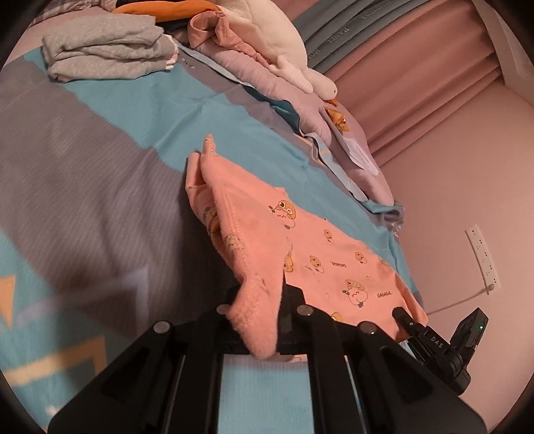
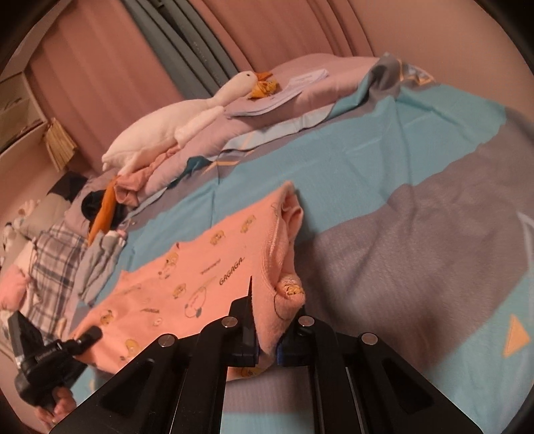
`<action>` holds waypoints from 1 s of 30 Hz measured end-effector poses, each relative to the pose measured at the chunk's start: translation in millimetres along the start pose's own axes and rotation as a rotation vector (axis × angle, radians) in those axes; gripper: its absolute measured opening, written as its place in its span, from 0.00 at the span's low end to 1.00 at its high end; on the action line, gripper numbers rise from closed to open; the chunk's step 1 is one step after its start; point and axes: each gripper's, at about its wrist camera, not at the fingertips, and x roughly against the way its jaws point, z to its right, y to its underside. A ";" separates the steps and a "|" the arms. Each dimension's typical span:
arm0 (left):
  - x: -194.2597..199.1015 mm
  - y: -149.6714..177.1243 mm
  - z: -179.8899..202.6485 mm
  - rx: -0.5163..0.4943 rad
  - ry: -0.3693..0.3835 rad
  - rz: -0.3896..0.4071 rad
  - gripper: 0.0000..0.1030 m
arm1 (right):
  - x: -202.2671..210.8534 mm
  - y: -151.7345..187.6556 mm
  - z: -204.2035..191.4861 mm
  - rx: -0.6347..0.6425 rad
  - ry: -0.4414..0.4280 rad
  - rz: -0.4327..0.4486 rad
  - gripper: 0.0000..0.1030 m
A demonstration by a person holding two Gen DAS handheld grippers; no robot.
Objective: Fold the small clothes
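The pink shirt (image 1: 300, 240) with small cartoon prints and the word GAGAGA lies spread on the bed (image 1: 100, 167), partly lifted along one edge where both grippers hold it. The left gripper (image 1: 263, 320) has its fingers clenched on a thick fold of the shirt's hem, the cloth bunching up between them and spilling over the front. The right gripper (image 2: 267, 337) likewise grasps a rolled bit of the same hem, its fingers (image 2: 245, 320) pressed against the cloth on either side. In the left view the right gripper (image 1: 434, 340) shows at the shirt's far corner; in the right view the left gripper (image 2: 50, 360) shows at the lower left, touching the shirt (image 2: 187, 277).

The bed (image 2: 400, 150) wears a teal and grey cover. Near its far side sit folded grey clothes (image 1: 106, 50). A white goose toy (image 2: 173, 113) lies along the lilac quilt (image 2: 300, 90) by the pink curtain (image 2: 283, 30). A plaid cloth (image 2: 53, 253) lies just beside the shirt.
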 end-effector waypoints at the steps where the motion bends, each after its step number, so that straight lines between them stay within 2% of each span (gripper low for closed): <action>1: 4.0 5.5 0.1 -0.007 -0.002 -0.004 0.07 | 0.7 2.3 -1.0 0.006 0.003 -0.002 0.07; 12: 27.7 50.1 -0.6 -0.055 -0.073 -0.054 0.07 | 32.7 35.2 3.6 0.021 0.021 -0.012 0.07; 16: 19.6 58.8 -5.2 -0.073 -0.130 -0.089 0.09 | 30.3 42.1 6.1 0.006 0.037 -0.026 0.07; 19: 13.4 61.2 -9.6 -0.076 -0.171 -0.119 0.14 | 23.9 46.9 10.4 -0.002 0.062 -0.043 0.07; 22: 15.7 60.2 -9.7 -0.087 -0.189 -0.128 0.16 | 21.6 50.6 11.9 -0.007 0.073 -0.054 0.07; 26: 30.5 52.8 -7.3 -0.106 -0.215 -0.098 0.22 | 19.9 52.8 14.0 -0.013 0.077 -0.063 0.07; 30: 50.2 43.7 5.3 -0.145 -0.214 -0.017 0.26 | 19.8 53.4 14.6 -0.017 0.075 -0.063 0.07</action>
